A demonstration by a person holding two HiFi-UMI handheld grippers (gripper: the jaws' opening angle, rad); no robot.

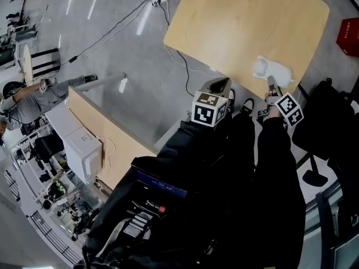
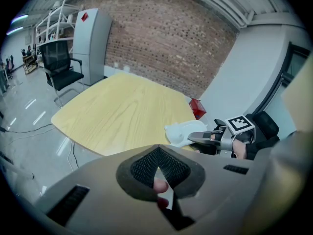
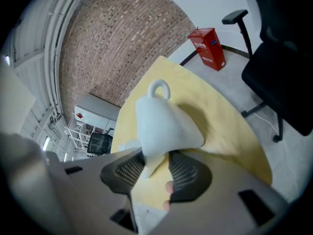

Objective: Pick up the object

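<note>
A soft white object (image 1: 272, 70) with a small loop on top lies near the near edge of the light wooden table (image 1: 241, 21). My right gripper (image 1: 272, 88) reaches into it from the table's edge. In the right gripper view the white object (image 3: 164, 121) fills the middle. Its lower corner hangs between the spread jaws of my right gripper (image 3: 156, 155), and a gap shows beside the right pad. My left gripper (image 1: 219, 86) hovers off the table's near edge, to the left of the object. In its own view my left gripper (image 2: 157, 153) has its pads meeting, with nothing between them.
A red box (image 1: 349, 36) stands on the floor past the table's right side. A black office chair (image 1: 325, 122) is close on my right. Cables (image 1: 168, 15) run over the grey floor at the left. A second desk (image 1: 106, 133) and a person (image 1: 33, 97) are far left.
</note>
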